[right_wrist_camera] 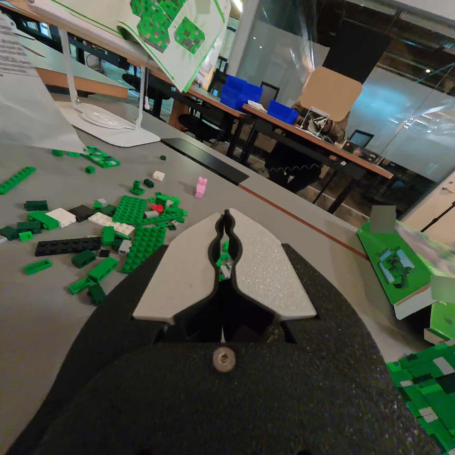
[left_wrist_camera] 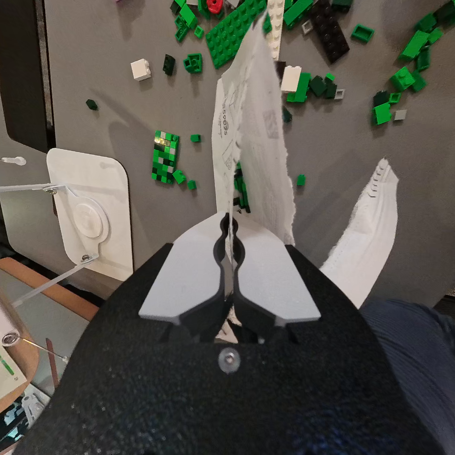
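Left gripper (left_wrist_camera: pixel 231 221) fingers pinched together, right gripper (right_wrist_camera: pixel 225 216) fingers closed, empty

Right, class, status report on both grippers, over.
Left gripper shut on torn white paper bag. Right gripper shut, empty, above scattered green plastic bricks. Grey table cluttered.

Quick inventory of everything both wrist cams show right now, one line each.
torn paper bag: one, white, clamped in left gripper above the table
loose bricks: many, mostly green, some black, white, grey, scattered on grey table
large green plate: one, far side
mosaic panel: one, green checkered, flat on table
pink figure: one, standing apart
red piece: one, in the pile
instruction booklet: one, on clear stand
set box: green, right edge
left gripper: shut on bag
right gripper: shut, empty
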The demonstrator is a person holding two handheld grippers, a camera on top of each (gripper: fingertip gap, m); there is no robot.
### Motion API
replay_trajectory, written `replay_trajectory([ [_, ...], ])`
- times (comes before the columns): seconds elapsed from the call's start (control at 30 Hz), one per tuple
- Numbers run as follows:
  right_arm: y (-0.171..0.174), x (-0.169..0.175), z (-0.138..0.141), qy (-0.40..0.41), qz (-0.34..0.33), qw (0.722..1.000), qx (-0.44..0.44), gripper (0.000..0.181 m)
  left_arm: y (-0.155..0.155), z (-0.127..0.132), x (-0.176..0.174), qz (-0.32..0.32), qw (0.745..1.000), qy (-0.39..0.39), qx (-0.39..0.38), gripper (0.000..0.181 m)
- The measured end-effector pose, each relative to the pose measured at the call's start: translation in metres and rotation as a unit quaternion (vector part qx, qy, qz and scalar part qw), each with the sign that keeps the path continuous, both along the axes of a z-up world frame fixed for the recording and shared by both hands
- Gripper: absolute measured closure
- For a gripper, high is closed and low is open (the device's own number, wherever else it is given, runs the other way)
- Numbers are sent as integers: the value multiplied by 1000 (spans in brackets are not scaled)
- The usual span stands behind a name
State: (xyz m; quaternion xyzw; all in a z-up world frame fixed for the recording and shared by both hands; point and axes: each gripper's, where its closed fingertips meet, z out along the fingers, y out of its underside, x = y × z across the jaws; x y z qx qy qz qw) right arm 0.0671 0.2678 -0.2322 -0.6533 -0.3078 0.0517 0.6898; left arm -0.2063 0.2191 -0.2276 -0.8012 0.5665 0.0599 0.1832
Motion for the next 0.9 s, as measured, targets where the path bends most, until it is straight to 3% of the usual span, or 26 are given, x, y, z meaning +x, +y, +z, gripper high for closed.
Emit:
replay_trajectory([
  [0.3,-11,-14,9,-7,8,999,42,181,2,1,-5,12,1000,-3,1,181],
  [0.77,-15,-23,7,12,35,999,29,181,5,-4,-5,15,1000,3,-9,181],
  [0.9,-16,-22,13,57,41,997,30,181,5,-4,-6,15,1000,4,-7,181],
])
